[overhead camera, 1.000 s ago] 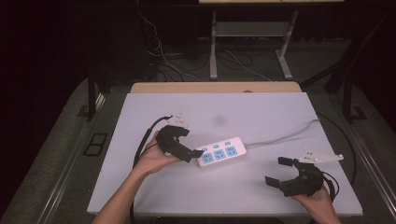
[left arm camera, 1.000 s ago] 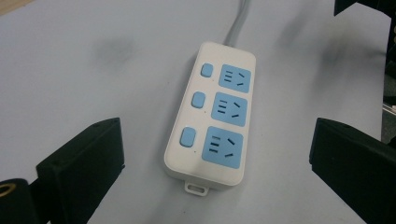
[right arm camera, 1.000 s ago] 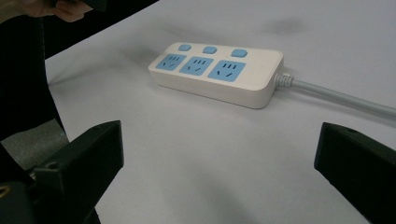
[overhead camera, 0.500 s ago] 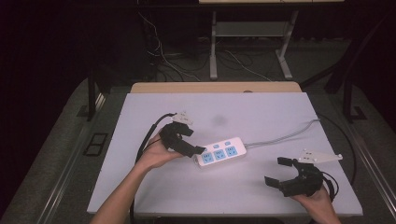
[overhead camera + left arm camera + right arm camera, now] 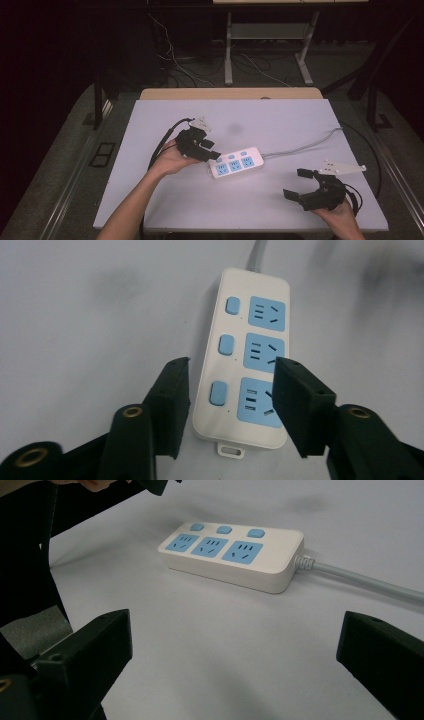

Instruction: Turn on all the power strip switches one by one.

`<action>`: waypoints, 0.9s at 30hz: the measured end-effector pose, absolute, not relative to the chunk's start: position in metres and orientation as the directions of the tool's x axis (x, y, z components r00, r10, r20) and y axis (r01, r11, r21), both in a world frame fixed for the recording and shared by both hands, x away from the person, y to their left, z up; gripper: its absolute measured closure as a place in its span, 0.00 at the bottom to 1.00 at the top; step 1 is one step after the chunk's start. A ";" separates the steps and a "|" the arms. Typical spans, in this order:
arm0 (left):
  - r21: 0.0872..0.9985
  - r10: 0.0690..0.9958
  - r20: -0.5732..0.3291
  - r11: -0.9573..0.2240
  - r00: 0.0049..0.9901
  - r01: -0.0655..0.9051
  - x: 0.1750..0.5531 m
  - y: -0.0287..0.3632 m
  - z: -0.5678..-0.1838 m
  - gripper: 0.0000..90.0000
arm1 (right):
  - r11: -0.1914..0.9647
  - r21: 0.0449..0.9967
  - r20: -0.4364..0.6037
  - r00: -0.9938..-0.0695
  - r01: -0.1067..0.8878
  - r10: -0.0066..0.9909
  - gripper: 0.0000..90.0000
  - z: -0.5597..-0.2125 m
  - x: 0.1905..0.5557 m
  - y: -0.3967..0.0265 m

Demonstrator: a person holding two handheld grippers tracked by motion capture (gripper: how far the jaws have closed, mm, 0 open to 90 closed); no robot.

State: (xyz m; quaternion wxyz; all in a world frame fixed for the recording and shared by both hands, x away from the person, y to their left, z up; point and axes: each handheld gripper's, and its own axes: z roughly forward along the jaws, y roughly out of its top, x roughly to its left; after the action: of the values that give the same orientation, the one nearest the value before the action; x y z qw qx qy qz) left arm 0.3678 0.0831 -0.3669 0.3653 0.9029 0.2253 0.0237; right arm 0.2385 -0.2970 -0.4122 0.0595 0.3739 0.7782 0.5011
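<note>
In the left gripper view the right pad [image 5: 302, 407] hides the power strip's [image 5: 245, 370] near right corner, so contact there perhaps cannot be judged, while its grey cord [image 5: 367, 582] is cut off by the right gripper view's right edge.

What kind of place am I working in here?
Probably a lab or recording workspace: a white table lit in a dark room, loose cables on the floor behind it, and a power strip as the lone workpiece.
</note>
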 end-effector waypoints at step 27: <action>0.628 0.395 -0.154 -0.668 0.906 0.398 0.385 0.075 -0.388 0.99 | 0.223 0.824 0.278 -0.713 0.522 0.643 0.01 -0.413 0.238 -0.298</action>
State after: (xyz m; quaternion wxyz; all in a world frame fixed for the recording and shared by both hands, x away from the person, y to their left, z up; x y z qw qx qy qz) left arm 0.3851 0.0753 -0.3883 0.3445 0.9134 0.2169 -0.0023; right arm 0.2382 -0.2978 -0.4125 0.0609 0.3736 0.7796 0.4990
